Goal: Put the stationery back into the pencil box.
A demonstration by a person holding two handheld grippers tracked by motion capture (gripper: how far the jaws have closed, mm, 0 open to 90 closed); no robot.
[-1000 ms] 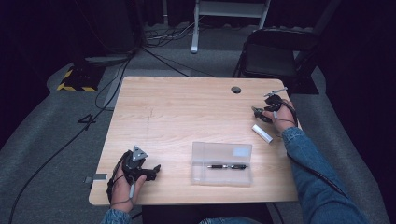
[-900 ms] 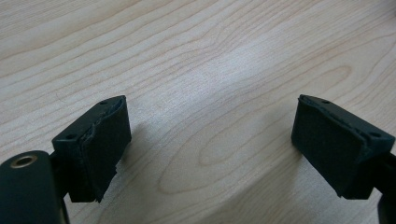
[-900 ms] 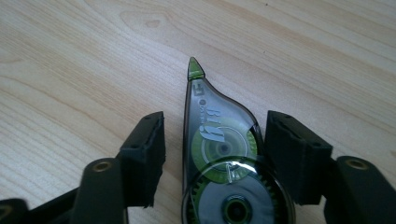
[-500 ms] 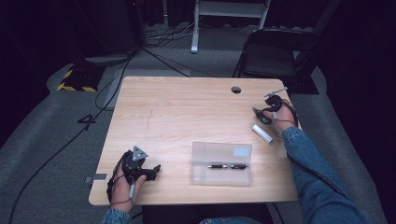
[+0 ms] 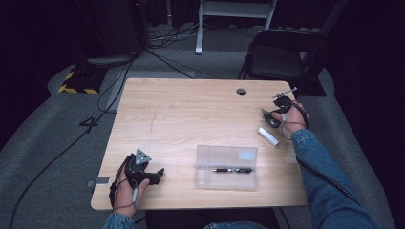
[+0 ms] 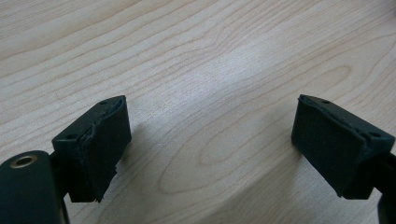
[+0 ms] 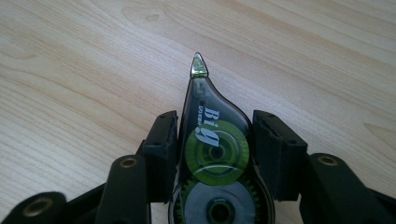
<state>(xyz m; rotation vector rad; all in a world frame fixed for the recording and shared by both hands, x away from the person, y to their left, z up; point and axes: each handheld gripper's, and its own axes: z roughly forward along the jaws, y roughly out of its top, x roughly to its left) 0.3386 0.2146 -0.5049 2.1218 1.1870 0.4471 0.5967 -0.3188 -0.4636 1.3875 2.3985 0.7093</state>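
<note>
Jaws of the left gripper [image 5: 154,174] stand apart over bare surface [image 5: 191,114] at the near left corner, holding nothing. Right of it lies a clear case [image 5: 227,167], then a white tube [image 5: 268,136]. Farther right, the right gripper [image 7: 215,140] has just closed on a correction tape dispenser [image 7: 212,154], tip pointing away.
</note>
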